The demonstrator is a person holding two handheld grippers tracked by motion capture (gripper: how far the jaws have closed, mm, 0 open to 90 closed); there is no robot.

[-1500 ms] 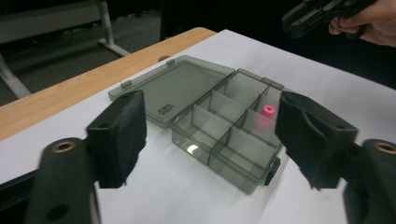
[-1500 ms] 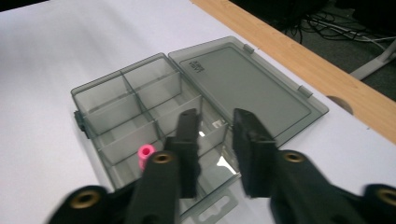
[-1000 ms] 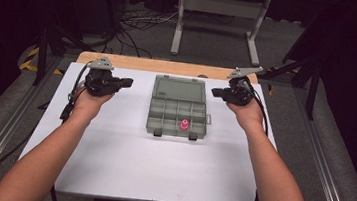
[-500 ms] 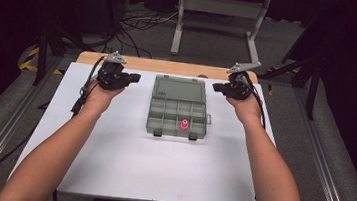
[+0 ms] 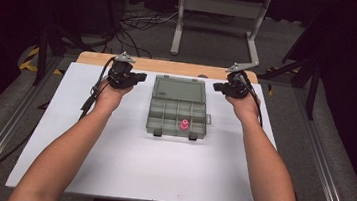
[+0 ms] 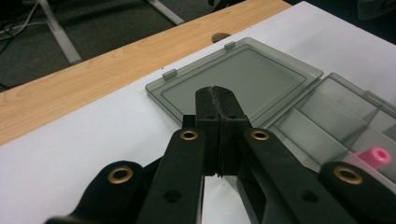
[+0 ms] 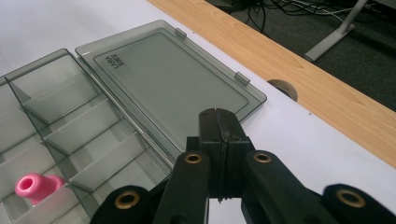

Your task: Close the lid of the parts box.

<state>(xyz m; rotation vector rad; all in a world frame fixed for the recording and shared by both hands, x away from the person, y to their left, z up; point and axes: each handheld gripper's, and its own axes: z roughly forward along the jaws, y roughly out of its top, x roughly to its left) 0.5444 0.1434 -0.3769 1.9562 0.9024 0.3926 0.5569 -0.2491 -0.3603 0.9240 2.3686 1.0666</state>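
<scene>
The high view looks forward and down on the white table from above the person's side. The left gripper view rides low and close over the box's open lid, facing the wooden strip. The right gripper view faces the same lid from the opposite side. All three views share the compartment box and its pink piece.

Left gripper: jaws pressing together, holding nothing.
Lid: lying open just beyond the tips.
Pink piece: sitting in a compartment, right.

2 tools shut, empty
</scene>
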